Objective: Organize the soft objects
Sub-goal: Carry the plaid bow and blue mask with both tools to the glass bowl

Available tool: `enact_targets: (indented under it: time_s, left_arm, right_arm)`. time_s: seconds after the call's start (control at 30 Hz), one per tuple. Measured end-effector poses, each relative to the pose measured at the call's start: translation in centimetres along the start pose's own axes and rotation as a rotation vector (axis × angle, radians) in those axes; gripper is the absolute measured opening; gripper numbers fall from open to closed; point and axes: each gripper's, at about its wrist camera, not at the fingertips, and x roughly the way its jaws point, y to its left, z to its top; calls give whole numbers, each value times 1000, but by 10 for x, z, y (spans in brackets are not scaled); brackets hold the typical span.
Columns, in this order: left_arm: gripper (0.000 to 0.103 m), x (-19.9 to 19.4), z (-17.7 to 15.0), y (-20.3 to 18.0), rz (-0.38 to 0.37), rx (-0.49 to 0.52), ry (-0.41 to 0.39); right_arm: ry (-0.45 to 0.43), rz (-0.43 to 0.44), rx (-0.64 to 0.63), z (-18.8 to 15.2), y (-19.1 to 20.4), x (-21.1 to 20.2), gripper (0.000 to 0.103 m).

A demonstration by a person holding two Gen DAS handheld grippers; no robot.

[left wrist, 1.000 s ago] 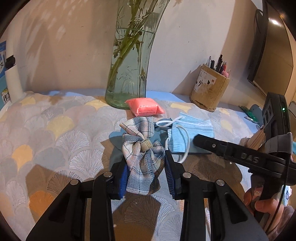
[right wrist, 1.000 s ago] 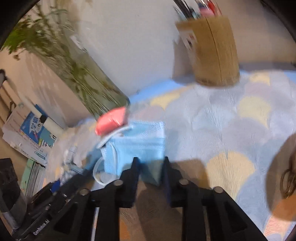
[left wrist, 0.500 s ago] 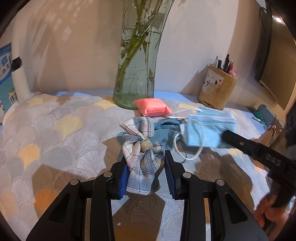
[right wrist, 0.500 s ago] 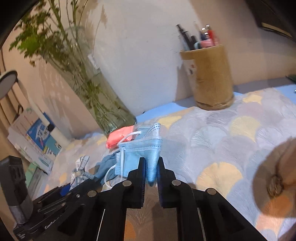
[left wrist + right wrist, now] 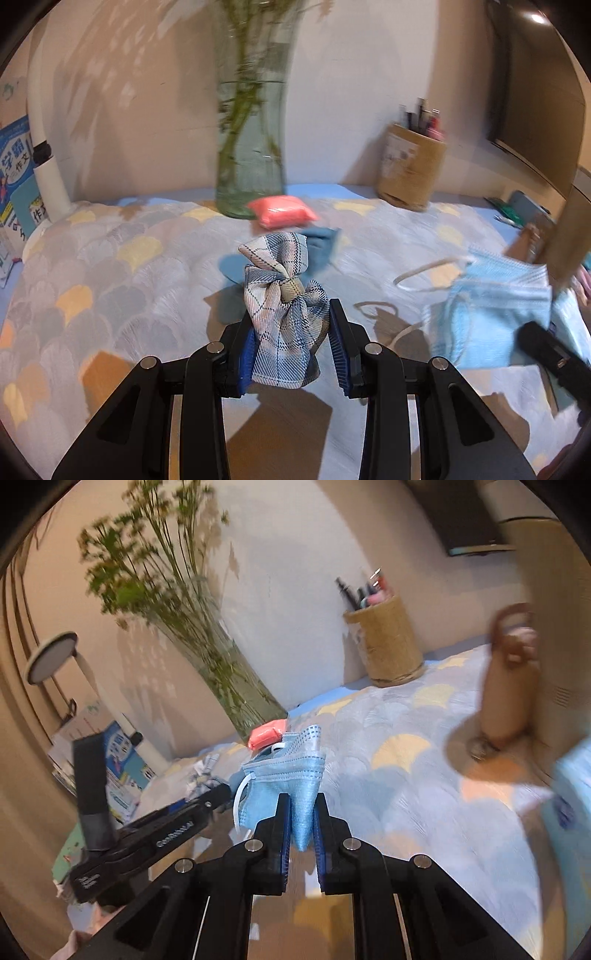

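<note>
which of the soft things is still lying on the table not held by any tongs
The pink pouch by the vase; the plaid bundle and blue mask are both gripped.

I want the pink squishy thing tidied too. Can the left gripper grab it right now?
Probably not yet: the left gripper is shut on the plaid bow. The pink pouch lies unblocked beyond it.

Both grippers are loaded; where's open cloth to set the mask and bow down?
Free: the patterned tablecloth left of the plaid fabric bow, and the stretch between the wooden pen holder and blue face mask. Crowded: around the glass vase, pink pouch and teal cloth.
</note>
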Motion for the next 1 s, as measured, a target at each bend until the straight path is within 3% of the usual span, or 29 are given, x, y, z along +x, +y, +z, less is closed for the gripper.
enact_targets:
  time_s: [0.3,0.63,1.0]
  left_arm:
    - [32,-40,1,-83,-157,79,21]
    - [32,-65,-3,-198,-328,232,18]
    - [32,-80,-5,-313,-547,365,16]
  right_arm:
    - [-149,8,55,3,-27,-106,11]
    - [-291,-79,225,10,-118,-207,11]
    - [-412,-177,329,37,-196,-279,11]
